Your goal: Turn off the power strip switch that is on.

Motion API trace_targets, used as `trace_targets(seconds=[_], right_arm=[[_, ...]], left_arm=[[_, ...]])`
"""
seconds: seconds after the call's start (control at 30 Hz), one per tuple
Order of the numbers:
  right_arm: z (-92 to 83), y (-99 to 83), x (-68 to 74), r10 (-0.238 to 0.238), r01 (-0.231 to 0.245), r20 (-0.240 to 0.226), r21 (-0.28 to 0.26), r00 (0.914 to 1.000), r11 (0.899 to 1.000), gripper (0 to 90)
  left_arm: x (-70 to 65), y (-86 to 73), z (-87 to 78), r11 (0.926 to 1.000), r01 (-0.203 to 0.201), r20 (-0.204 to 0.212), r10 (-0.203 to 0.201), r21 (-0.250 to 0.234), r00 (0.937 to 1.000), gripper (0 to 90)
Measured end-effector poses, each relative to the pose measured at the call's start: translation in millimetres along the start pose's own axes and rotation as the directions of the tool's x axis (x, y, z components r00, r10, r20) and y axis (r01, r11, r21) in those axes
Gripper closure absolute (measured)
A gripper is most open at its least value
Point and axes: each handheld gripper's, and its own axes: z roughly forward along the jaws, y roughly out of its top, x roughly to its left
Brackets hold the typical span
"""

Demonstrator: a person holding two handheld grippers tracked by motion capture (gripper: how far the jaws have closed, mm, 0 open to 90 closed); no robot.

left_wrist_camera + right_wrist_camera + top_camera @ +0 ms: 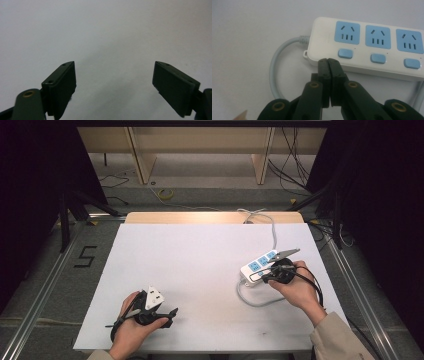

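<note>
A white power strip with three blue sockets lies at the right of the white table sheet. In the right gripper view the strip shows a blue switch under each socket, and its grey cable curls away to the left. My right gripper is shut with nothing between its jaws, its tips against the strip's near edge beside the first switch. In the high view the right gripper sits at the strip's near end. My left gripper rests near the front left; its jaws stand wide open over bare sheet.
The strip's cable loops toward the front, and a second run leads off the far edge. Beyond the table lie loose floor cables and wooden shelf legs. A "5" mark is on the floor at left.
</note>
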Motion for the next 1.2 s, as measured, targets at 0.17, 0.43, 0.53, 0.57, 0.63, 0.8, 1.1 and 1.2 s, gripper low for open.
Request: trace_targets(seconds=[0.17, 0.43, 0.53, 0.57, 0.63, 0.8, 1.1, 1.2], right_arm=[[-4.8, -7.5, 5.0, -0.009, 0.009, -0.013, -0.019, 0.9999, 1.000, 88.5], [-9.0, -19.3, 11.2, -0.023, 0.022, -0.028, -0.040, 0.9993, 0.999, 83.6], [-10.2, -24.1, 12.2, -0.023, 0.021, -0.037, -0.051, 0.9990, 0.998, 81.0], [-10.9, -25.9, 12.8, -0.022, 0.020, -0.038, -0.054, 0.9990, 0.998, 80.4], [-12.1, -30.0, 13.8, -0.028, 0.025, -0.042, -0.065, 0.9987, 0.998, 78.4], [-14.3, -40.9, 16.3, -0.027, 0.021, -0.059, -0.098, 0.9979, 0.995, 72.3], [-12.2, -62.7, 18.5, 0.000, -0.011, -0.084, -0.134, 0.9965, 0.991, 62.5], [-12.9, -70.4, 19.7, 0.007, -0.021, -0.089, -0.155, 0.9960, 0.988, 59.4]], left_arm=[[-0.2, -0.1, 0.0, 1.0000, 0.002, 0.000, -0.002, -0.001, 1.0000, 18.9], [0.0, 0.0, 0.2, 1.0000, 0.003, 0.001, -0.003, 0.001, 1.0000, 18.8], [0.2, -0.1, 0.3, 1.0000, 0.004, 0.000, -0.004, 0.001, 1.0000, 18.8], [0.3, -0.1, 0.3, 1.0000, 0.005, 0.001, -0.005, 0.001, 1.0000, 18.8], [0.5, -0.2, 0.2, 1.0000, 0.005, -0.001, -0.005, 0.002, 1.0000, 18.8], [0.8, -0.1, 0.2, 1.0000, 0.003, -0.002, -0.003, 0.003, 1.0000, 18.8], [0.7, 0.1, 0.4, 1.0000, 0.004, -0.003, -0.004, 0.008, 1.0000, 18.7], [0.8, 0.1, 0.2, 1.0000, 0.003, -0.004, -0.003, 0.008, 1.0000, 18.7]])
